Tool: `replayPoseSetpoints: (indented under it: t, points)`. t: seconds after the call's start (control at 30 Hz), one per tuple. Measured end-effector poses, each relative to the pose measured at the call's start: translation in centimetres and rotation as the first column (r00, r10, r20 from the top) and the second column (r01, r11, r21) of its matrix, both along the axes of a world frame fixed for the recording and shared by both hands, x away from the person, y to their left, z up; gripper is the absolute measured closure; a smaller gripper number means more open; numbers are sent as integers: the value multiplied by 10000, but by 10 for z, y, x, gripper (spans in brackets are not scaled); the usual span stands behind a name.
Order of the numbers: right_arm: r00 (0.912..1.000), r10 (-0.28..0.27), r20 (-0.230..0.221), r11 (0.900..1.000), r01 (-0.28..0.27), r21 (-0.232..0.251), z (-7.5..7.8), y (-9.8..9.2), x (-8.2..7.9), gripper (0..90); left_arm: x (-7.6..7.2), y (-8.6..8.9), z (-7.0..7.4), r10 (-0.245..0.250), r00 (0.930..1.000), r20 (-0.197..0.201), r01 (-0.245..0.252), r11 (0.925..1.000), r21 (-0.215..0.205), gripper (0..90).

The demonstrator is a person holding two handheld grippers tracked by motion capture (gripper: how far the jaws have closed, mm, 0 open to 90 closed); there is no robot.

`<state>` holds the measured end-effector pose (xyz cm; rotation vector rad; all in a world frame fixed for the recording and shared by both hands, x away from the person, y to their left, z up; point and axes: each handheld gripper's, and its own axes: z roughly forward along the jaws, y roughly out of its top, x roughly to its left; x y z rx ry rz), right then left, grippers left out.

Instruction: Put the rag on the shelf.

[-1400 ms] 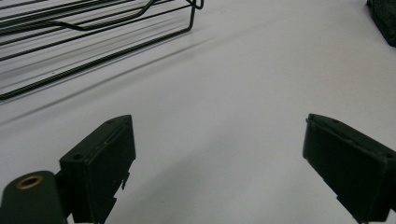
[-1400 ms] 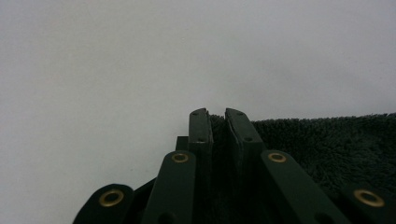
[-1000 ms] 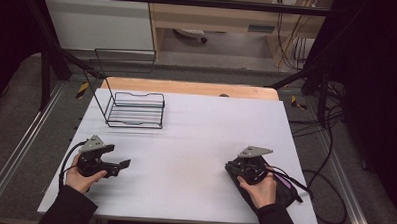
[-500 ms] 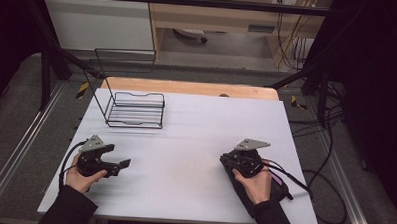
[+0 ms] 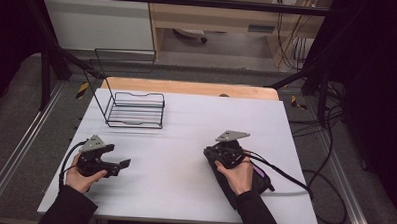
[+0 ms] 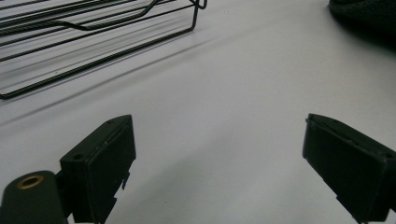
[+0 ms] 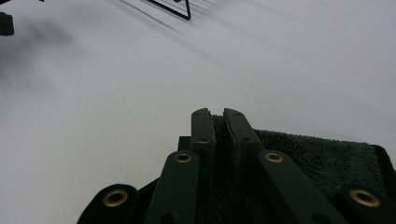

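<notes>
My right gripper (image 7: 218,114) has its two flat black jaws clamped together on a dark towel (image 7: 322,156); the cloth is thick, with a short nubby pile, and its edge is pinched between the pads. In the high view the same towel (image 5: 234,191) lies as a dark folded slab under my right hand (image 5: 239,174), on the near right part of the table (image 5: 186,131), whose top is a smooth, matte white sheet. A grey three-cornered plate caps the right gripper (image 5: 211,153) there.

My left gripper (image 6: 217,154) stands wide open, its blocky, hard-edged jaws well apart with bare white surface between them. In the high view the left gripper (image 5: 126,164) rests low at the near left of the table, in my left hand (image 5: 81,175).

A thin black wire rack (image 5: 135,110), made of straight parallel rods with an upright bent frame, stands at the far left of the table, well apart from the towel.
</notes>
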<state>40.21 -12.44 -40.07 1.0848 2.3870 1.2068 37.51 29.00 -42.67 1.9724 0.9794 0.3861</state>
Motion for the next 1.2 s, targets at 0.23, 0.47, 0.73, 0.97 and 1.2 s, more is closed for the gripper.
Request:
replayPoseSetpoints:
  t: [0.23,0.47,0.73,0.97,1.2]
  points:
    - [10000,-67,-21,10000,67,63,-2,16,11,834,0,0,0,-11,10000,-5,11,10000,-30,94]
    - [9996,-194,-207,9992,201,341,-6,30,28,834,1,0,-1,-29,10000,-26,29,10000,-18,94]
    - [9993,-222,-311,9997,224,74,-13,51,46,834,1,0,0,-26,10000,-30,26,10000,-31,94]
    - [9984,-467,-333,9989,464,-89,-18,64,63,834,1,0,0,-53,10000,-31,53,10000,-27,95]
    - [9972,-549,-501,9982,537,-255,-33,70,70,809,1,0,-1,-38,10000,-55,38,10000,-48,94]
